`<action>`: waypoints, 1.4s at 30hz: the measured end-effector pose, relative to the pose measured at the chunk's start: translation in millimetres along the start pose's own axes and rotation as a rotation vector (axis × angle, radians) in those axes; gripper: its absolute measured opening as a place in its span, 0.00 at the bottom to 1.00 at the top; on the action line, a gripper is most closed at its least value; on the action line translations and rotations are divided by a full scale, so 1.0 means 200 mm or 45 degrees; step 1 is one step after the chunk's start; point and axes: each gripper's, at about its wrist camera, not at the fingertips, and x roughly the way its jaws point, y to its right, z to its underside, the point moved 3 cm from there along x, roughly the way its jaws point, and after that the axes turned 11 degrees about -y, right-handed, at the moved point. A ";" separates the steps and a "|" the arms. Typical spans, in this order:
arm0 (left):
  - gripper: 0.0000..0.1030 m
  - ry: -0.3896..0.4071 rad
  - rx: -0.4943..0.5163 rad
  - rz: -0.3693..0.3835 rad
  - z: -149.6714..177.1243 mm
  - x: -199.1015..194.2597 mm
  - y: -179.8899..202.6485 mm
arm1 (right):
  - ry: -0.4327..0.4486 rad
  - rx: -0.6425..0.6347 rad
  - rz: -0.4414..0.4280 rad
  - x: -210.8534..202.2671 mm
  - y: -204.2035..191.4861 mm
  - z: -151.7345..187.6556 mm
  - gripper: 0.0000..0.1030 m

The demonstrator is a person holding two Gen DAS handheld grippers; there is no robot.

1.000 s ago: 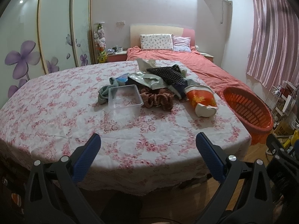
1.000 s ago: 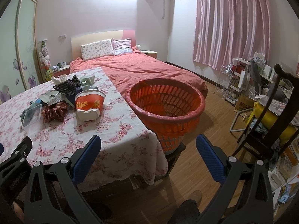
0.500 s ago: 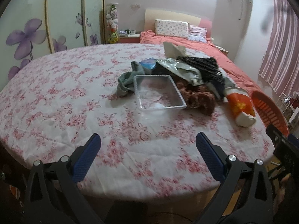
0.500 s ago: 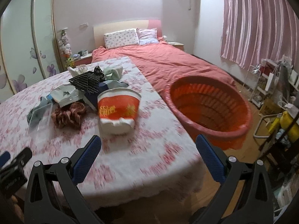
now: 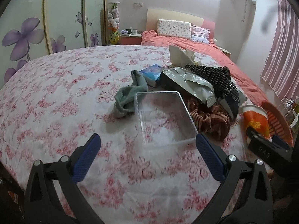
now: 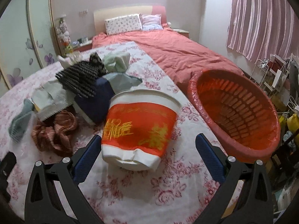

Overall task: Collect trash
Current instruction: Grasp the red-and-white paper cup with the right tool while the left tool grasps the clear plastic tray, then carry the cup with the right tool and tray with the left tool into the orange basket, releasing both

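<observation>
A clear plastic tray (image 5: 164, 117) lies on the floral tablecloth (image 5: 56, 97), just ahead of my open left gripper (image 5: 147, 149). A red and white noodle cup (image 6: 140, 128) lies on its side between the open jaws of my right gripper (image 6: 147, 149); it also shows in the left wrist view (image 5: 256, 123). Behind lie a silver foil wrapper (image 5: 190, 84), a blue packet (image 5: 151, 72), crumpled paper (image 5: 179, 56), a grey sock (image 5: 127, 97), brown cloth (image 5: 211, 117) and a black dotted cloth (image 5: 214, 78). The red basket (image 6: 235, 112) stands right of the table.
A bed with a red cover (image 6: 177, 56) lies beyond the table. Wardrobe doors with purple flowers (image 5: 28, 33) line the left wall. Pink curtains (image 6: 261, 18) and a cluttered rack (image 6: 276, 74) are at the right.
Both grippers have moved forward over the table. The clear tray now lies close to the left gripper and the noodle cup sits between the right gripper's jaws.
</observation>
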 end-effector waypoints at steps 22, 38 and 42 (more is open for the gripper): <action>0.89 -0.075 0.005 0.030 -0.11 0.16 0.06 | -0.040 -0.056 -0.026 0.06 -0.01 0.00 0.70; 0.87 -0.135 -0.036 0.027 -0.15 0.21 -0.03 | -0.014 -0.086 -0.022 0.03 -0.01 0.01 0.70; 0.79 -0.156 -0.003 0.018 -0.14 0.23 -0.01 | -0.016 -0.081 -0.024 0.03 -0.01 0.02 0.70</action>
